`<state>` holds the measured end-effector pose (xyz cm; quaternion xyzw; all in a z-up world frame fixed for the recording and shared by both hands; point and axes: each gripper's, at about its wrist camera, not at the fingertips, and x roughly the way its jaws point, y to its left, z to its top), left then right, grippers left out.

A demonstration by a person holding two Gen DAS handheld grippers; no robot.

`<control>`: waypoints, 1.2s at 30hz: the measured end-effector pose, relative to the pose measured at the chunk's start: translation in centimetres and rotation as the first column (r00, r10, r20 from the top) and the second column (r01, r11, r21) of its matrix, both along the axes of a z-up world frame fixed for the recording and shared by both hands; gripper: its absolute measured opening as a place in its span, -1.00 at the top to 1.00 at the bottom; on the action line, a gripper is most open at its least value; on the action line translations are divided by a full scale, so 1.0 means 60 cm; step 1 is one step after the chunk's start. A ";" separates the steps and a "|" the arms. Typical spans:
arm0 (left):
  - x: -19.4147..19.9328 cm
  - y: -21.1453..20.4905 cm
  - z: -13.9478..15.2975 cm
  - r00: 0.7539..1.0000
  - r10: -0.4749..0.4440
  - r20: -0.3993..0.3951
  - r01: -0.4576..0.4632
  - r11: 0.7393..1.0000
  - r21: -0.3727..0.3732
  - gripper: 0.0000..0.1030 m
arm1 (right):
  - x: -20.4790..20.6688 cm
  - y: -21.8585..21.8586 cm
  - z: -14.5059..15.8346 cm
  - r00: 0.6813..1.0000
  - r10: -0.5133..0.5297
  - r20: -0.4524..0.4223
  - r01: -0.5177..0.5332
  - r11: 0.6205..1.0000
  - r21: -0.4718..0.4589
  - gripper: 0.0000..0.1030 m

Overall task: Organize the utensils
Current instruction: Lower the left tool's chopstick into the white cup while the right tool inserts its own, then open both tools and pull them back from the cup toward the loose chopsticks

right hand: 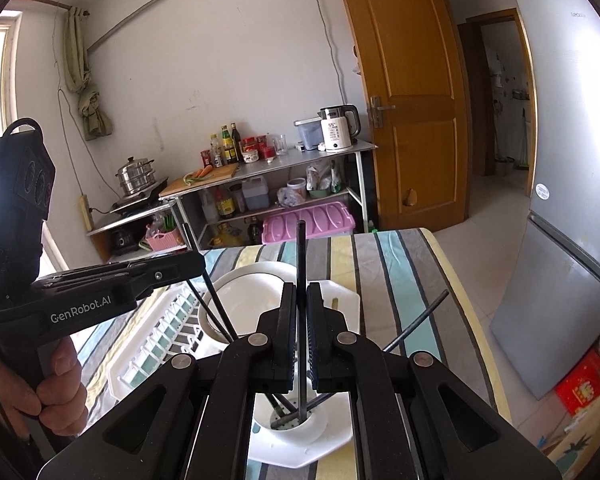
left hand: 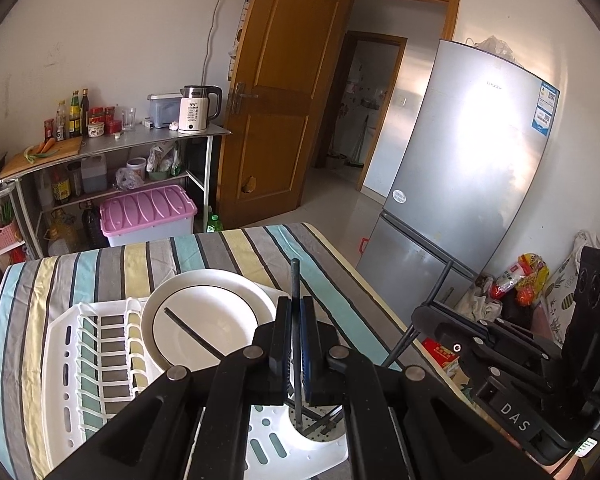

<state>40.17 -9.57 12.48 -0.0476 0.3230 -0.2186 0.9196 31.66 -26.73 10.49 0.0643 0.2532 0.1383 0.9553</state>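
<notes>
A white dish rack [left hand: 66, 354] lies on the striped table, with a white plate [left hand: 204, 312] in it and a round utensil cup [left hand: 320, 434] at its near corner. My left gripper [left hand: 296, 320] is shut on a dark chopstick [left hand: 295, 320] that stands upright with its lower end in the cup. My right gripper [right hand: 301, 312] is shut on another dark chopstick [right hand: 301, 280], also upright, its tip in the same cup [right hand: 292, 420]. Other chopsticks [right hand: 416, 322] lean out of the cup. The right gripper also shows in the left wrist view [left hand: 480, 332], shut on its chopstick.
The striped tablecloth [left hand: 228, 252] ends close on the right, with a silver fridge [left hand: 472, 168] beyond. A metal shelf [left hand: 140, 140] with bottles and a kettle [left hand: 196, 108] stands at the back wall, by a wooden door [left hand: 276, 92]. Bags and boxes [left hand: 516, 284] lie on the floor.
</notes>
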 end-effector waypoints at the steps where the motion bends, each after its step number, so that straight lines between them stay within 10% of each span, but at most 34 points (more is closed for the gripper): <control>1: 0.001 0.001 -0.001 1.000 0.003 -0.002 -0.003 1.000 0.004 0.93 | 0.003 0.000 -0.003 1.000 -0.002 -0.006 0.002 1.000 0.000 0.91; 21: 0.008 -0.002 -0.011 0.994 0.098 0.045 -0.103 0.986 0.129 0.90 | 0.026 -0.015 -0.006 0.997 -0.063 -0.041 0.061 0.998 -0.034 0.80; 36: -0.120 0.021 -0.002 0.983 0.134 0.124 -0.153 0.975 0.160 0.90 | -0.068 0.001 -0.002 1.000 -0.023 -0.001 0.023 0.999 -0.047 0.72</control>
